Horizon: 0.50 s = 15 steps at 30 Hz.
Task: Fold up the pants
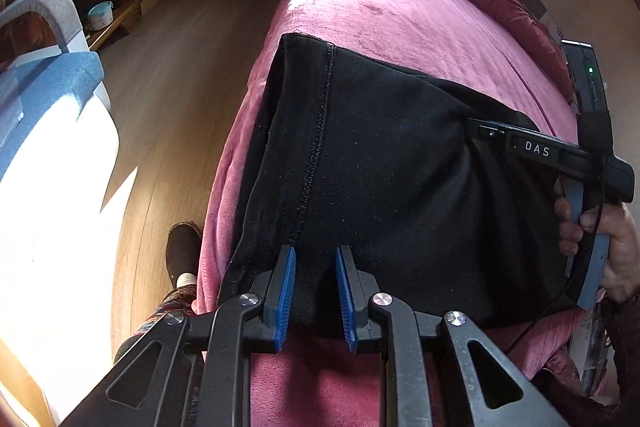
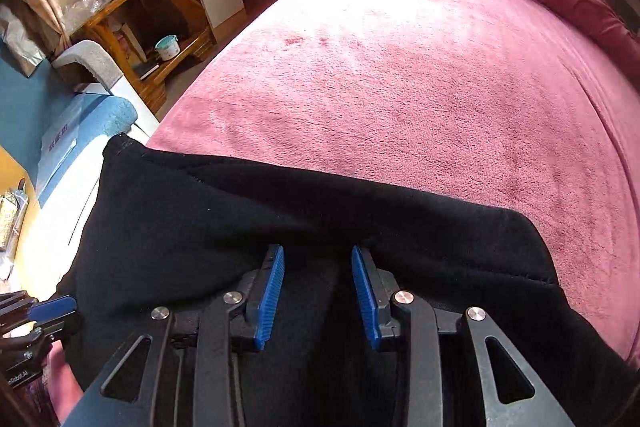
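The left hand-held gripper [image 1: 315, 297] hovers at the near hem of the black pants [image 1: 380, 163], its blue pads spread apart with nothing pinched between them; the cloth's edge lies just under and ahead of the tips. Ahead of it, the pants lie as a compact, already doubled rectangle on the pink bed cover [image 1: 420, 27], a stitched seam [image 1: 318, 135] running away from the left finger. The left edge of the pants sits right at the side of the bed, with the wooden floor [image 1: 180, 87] below.

To its right, the right hand-held gripper [image 2: 318, 297] rests over the same bundle, jaws likewise parted and gripping nothing, tips touching or just above a raised ridge of cloth that crosses in front of them. Beyond that ridge is bare bed cover.

By my reading, the fold is well along and both tools are between grasps, either smoothing or setting up a last fold. The next move calls for each gripper to close on all layers at its near edge, then carry that edge forward evenly so the stack does not skew or slip off the bed's side.
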Tool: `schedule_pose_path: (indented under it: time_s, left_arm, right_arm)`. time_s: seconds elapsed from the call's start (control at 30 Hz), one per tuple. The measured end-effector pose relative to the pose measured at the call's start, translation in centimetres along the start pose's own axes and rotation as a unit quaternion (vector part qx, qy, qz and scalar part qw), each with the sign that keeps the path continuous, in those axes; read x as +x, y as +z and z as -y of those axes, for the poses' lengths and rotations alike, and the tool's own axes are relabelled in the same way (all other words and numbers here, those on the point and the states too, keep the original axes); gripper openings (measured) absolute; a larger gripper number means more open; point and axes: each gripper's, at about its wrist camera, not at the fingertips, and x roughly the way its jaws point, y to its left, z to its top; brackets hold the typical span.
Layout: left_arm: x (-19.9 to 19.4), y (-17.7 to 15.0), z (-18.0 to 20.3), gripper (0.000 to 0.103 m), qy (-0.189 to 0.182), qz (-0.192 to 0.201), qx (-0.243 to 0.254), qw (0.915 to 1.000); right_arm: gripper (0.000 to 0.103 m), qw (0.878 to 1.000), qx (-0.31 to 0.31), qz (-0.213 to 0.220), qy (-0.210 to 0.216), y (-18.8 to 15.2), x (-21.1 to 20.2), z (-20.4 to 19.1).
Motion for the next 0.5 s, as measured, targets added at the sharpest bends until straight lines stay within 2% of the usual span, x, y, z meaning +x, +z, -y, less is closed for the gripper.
schedule_pose_path:
  time_s: [0.1, 0.23, 0.3, 0.4, 0.5]
  left_arm:
    - [-0.2, 0.3, 0.2, 0.021, 0.007, -0.002, -0.003, 1.0]
    - [-2.1, 0.8, 0.6, 0.025, 0.004, 0.038, -0.014, 0.9992]
    - [-3.1, 0.9, 1.2, 0.028, -0.011, 0.053, -0.02, 0.9984]
    - [-4.1, 1.2, 2.7, 0.029, -0.019, 0.072, -0.008, 0.9972]
    - [-4.2, 1.1, 4.8, 0.029, -0.025, 0.075, 0.011, 0.9968]
  right_arm:
    - [0.035, 1.0, 0.006, 0.015, 0.007, -0.7, -2.3, 0.3]
    - [0.042, 0.993, 0.09, 0.062, 0.049, -3.3, -7.4, 4.1]
    - [0.042, 0.983, 0.147, 0.082, 0.069, -5.9, -9.7, 7.7]
    - [0.042, 0.965, 0.231, 0.106, 0.07, -11.0, -13.1, 13.7]
    - [0.042, 0.935, 0.324, 0.13, 0.058, -17.6, -17.0, 20.4]
